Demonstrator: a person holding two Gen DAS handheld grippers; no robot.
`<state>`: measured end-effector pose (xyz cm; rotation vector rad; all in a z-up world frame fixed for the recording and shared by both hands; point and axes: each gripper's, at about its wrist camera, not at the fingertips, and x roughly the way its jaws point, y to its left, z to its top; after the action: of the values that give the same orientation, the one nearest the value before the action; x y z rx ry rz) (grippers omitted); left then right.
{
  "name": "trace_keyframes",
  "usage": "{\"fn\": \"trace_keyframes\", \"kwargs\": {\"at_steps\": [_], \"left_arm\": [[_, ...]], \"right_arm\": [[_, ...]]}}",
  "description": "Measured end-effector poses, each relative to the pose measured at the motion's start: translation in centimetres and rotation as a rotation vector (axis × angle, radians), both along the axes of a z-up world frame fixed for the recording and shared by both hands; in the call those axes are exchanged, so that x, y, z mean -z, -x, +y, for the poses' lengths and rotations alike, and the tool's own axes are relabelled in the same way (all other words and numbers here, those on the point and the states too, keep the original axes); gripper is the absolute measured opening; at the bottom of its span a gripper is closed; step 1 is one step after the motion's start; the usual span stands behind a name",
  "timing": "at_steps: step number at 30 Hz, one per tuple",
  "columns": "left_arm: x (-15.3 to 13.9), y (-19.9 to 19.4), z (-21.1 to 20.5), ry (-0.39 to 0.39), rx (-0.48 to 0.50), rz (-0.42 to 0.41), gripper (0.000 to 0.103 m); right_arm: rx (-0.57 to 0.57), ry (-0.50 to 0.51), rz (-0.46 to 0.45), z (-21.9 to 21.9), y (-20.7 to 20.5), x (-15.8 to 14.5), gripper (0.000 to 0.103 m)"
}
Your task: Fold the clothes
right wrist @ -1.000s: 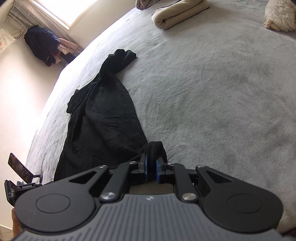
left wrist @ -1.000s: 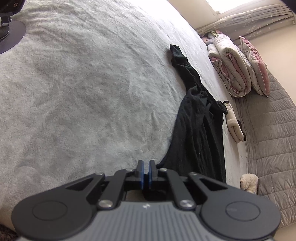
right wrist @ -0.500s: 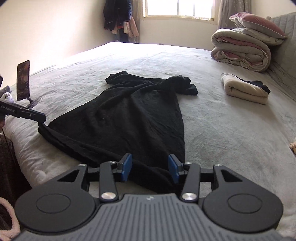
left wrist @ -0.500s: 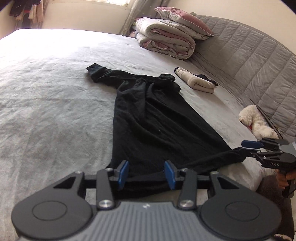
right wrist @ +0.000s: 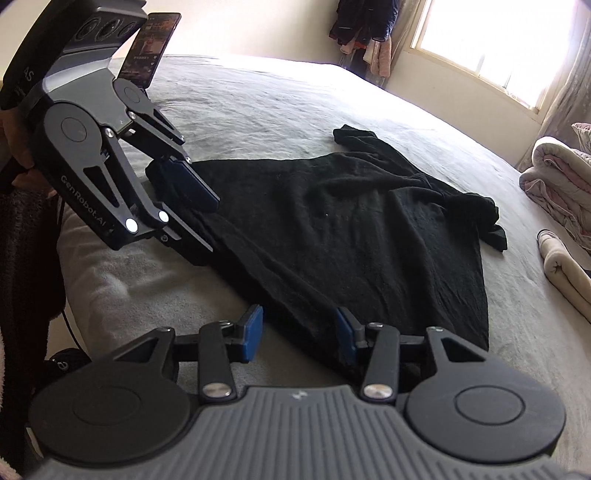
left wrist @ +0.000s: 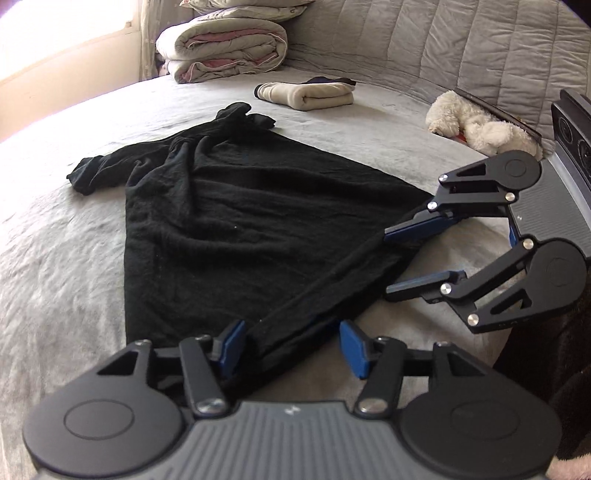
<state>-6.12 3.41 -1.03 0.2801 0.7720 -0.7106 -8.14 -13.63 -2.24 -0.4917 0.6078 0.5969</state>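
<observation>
A black long-sleeved garment [left wrist: 236, 221] lies spread on the grey bed [left wrist: 66, 266], neck end far, hem near. My left gripper [left wrist: 291, 347] is open at the hem's left corner, and a raised fold of the hem passes between its blue pads. My right gripper [left wrist: 406, 254] is open at the hem's right corner, its upper finger touching the cloth. In the right wrist view the garment [right wrist: 351, 229] runs between the right gripper's [right wrist: 299, 332] open fingers, and the left gripper [right wrist: 214, 227] hangs open over the hem's far corner.
A folded beige garment [left wrist: 306, 96], stacked quilts [left wrist: 221, 48] and a white plush toy [left wrist: 476, 125] lie by the padded headboard [left wrist: 443, 44]. A phone on a stand [right wrist: 151, 48] sits at the bed's edge. Clothes [right wrist: 365, 33] hang near the window.
Both grippers were shut on the hem corners a second ago, then opened and let go. They now sit closer together, turned toward each other along the hem.
</observation>
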Motion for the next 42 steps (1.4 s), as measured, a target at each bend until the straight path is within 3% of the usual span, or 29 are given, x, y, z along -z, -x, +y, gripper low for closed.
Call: {"fn": "trace_keyframes", "kwargs": {"at_steps": [3, 11, 17, 25, 32, 38, 42], "left_arm": [[0.0, 0.0, -0.6, -0.024, 0.016, -0.007, 0.058], [-0.3, -0.8, -0.4, 0.012, -0.006, 0.028, 0.058], [-1.0, -0.8, 0.3, 0.041, -0.014, 0.027, 0.057], [-0.8, -1.5, 1.4, 0.025, -0.081, 0.033, 0.055], [-1.2, -1.7, 2.3, 0.082, -0.087, 0.051, 0.057], [-0.8, -1.1, 2.0, 0.035, -0.013, 0.071, 0.058], [-0.4, -1.0, 2.0, 0.004, -0.019, 0.059, 0.058]], "right_arm": [[-0.021, 0.008, -0.016, 0.8, -0.2, 0.1, 0.040], [0.007, -0.050, 0.009, 1.0, -2.0, -0.6, 0.028], [0.006, -0.103, 0.041, 1.0, -1.8, -1.3, 0.028], [-0.020, -0.099, 0.049, 2.0, -1.4, -1.2, 0.028], [-0.057, -0.074, 0.047, 2.9, -1.2, -0.9, 0.028], [-0.089, -0.056, 0.049, 3.6, -1.3, -0.7, 0.028], [-0.109, -0.042, 0.046, 4.0, -1.2, -0.8, 0.028]]}}
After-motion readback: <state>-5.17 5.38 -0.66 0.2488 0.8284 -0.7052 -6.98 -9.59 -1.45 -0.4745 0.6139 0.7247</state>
